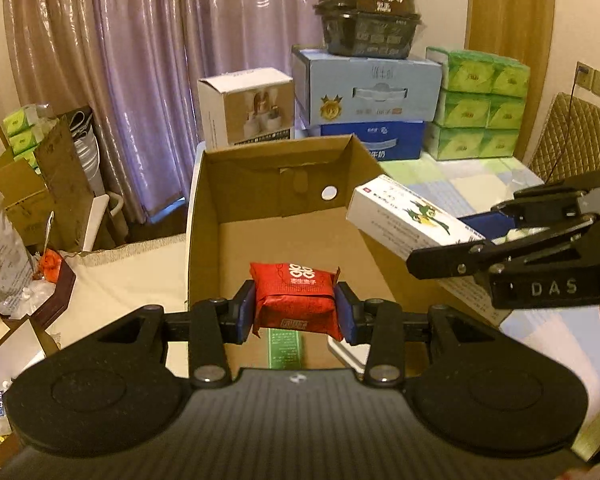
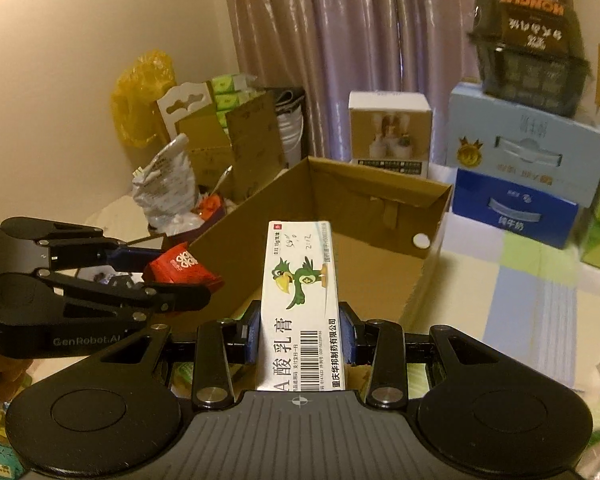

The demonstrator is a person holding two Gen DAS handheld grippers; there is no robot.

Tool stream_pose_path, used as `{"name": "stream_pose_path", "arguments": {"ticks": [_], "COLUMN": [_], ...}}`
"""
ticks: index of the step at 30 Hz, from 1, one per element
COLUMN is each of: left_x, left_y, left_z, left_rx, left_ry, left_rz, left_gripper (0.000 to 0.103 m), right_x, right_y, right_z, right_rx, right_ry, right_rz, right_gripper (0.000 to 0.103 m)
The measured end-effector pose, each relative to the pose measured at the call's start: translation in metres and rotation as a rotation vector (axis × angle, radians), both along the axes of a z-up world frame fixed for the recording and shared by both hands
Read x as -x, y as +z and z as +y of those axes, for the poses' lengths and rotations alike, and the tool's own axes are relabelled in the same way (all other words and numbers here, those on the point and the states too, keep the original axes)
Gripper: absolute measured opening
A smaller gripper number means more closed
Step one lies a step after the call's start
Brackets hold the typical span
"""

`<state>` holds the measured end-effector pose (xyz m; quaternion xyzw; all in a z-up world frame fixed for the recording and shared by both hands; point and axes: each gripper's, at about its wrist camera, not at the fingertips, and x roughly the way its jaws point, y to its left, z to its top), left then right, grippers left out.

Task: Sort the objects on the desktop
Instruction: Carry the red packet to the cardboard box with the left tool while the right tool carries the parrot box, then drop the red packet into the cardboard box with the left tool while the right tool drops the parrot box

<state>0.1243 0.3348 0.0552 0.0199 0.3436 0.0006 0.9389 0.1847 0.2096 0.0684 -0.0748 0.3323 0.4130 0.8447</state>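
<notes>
An open cardboard box (image 1: 284, 216) sits on a checked cloth (image 1: 468, 176) that seems to cover a tabletop, though the surface itself is hidden. Beside its right wall, the right gripper (image 2: 299, 332) is clamped on a long white ointment carton (image 2: 300, 300) printed with a green bird, held in the air and angled toward the box. The left gripper (image 1: 296, 308) is closed on a small red packet (image 1: 294, 298), pinched at both ends above the box's near edge, clear of the floor of the box.
</notes>
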Motion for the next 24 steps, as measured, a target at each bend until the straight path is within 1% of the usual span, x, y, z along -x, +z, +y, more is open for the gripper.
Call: {"name": "stream_pose_path", "arguments": {"ticks": [4,6,7,8,10,15,18,20,22,24], "left_x": [-0.005,-0.005,-0.003,-0.002,0.003,0.009,0.014,0.017,0.021,0.026], "left_y": [-0.013,-0.017,-0.018,-0.018,-0.018,-0.013,-0.009,-0.007,-0.005,-0.002], "left_z": [0.005,0.009,0.011,0.011,0.012,0.018,0.019,0.018,0.016,0.013], "left_rx": [0.005,0.023,0.029,0.024,0.002,0.017,0.017,0.022,0.018,0.013], "left_ry": [-0.006,-0.005,0.0,0.003,0.006,0.025,0.028,0.03,0.026,0.025], "left_rz": [0.012,0.009,0.006,0.004,0.0,-0.015,-0.026,-0.03,-0.033,-0.035], "left_gripper": [0.038,0.047,0.05,0.051,0.051,0.051,0.051,0.051,0.052,0.053], "right_x": [-0.007,-0.009,-0.009,-0.008,-0.009,-0.009,-0.006,-0.004,-0.003,0.0], "right_y": [-0.009,-0.013,-0.014,-0.015,-0.017,-0.02,-0.016,-0.012,-0.008,-0.004], "right_z": [0.003,0.005,0.006,0.006,0.008,0.012,0.012,0.008,0.003,-0.004], "right_rx": [0.006,0.002,0.0,0.0,0.003,-0.017,-0.043,-0.051,-0.057,-0.058], "right_ry": [-0.005,-0.004,-0.002,-0.001,-0.001,0.007,0.02,0.011,0.002,-0.005], "right_rz": [0.019,0.03,0.034,0.036,0.041,0.069,0.062,0.043,0.036,0.025], "right_gripper": [0.036,0.036,0.036,0.036,0.036,0.036,0.036,0.038,0.046,0.049]}}
